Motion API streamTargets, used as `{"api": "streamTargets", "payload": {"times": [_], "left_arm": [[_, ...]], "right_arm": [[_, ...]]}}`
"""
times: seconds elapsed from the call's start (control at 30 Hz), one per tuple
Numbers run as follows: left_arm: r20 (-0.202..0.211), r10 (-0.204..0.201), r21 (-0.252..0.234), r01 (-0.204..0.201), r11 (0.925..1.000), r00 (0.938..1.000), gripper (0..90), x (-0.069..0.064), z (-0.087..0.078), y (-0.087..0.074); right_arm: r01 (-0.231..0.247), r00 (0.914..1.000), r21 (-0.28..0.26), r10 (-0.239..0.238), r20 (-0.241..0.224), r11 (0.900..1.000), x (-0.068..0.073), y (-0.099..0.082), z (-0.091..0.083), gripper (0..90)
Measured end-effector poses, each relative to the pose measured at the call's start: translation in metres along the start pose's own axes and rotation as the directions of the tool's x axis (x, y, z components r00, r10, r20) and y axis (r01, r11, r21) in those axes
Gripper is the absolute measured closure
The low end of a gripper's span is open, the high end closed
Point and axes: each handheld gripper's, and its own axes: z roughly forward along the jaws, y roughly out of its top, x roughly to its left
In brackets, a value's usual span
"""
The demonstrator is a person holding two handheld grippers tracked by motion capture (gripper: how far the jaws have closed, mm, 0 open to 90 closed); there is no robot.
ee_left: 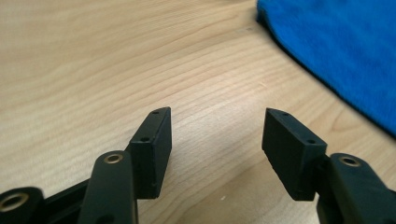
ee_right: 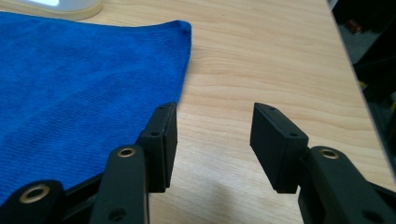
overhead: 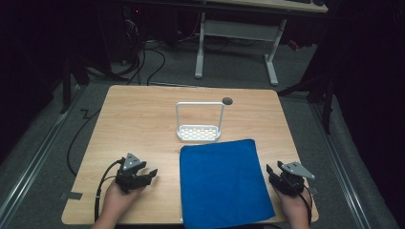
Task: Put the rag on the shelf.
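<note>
**Blue cloth flat between 2 spread grippers**

The blue cloth [overhead: 223,183] lies flat on the wooden table [overhead: 138,119], its long axis running from the person's edge toward the white rack [overhead: 199,123], whose base sits just beyond the cloth's far edge. The left gripper [overhead: 149,174] rests on bare wood off the cloth's left edge, near but apart, jaws spread and empty. The right gripper [overhead: 271,172] sits just beside the cloth's right edge, jaws likewise spread and holding nothing; in the right gripper view [ee_right: 212,140] its one jaw stands at the cloth's [ee_right: 79,88] hem. By this, the right gripper looks nearer, and each would reach inward toward the cloth to take an edge.
</note>
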Motion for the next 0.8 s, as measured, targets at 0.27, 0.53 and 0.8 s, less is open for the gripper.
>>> {"api": "streamTargets", "payload": {"times": [0.27,0.53,0.8], "left_arm": [[0.008,0.021,-0.024,-0.021,0.9995,0.9997,43.7,-0.007,0.001,0.004],[0.15,0.084,-0.024,-0.082,0.9964,0.9851,55.2,-0.05,0.013,0.011],[0.235,0.223,0.015,-0.233,0.9723,0.946,76.9,-0.111,0.046,0.025]], "right_arm": [[0.002,0.9984,0.008,-0.001,-0.056,1.0,0.004,0.004,0.007,54.8],[0.014,0.9967,0.008,-0.014,-0.081,0.9999,0.006,0.008,0.009,59.0],[0.083,0.9822,0.03,-0.077,-0.171,0.9961,0.025,0.015,0.019,80.8]]}}
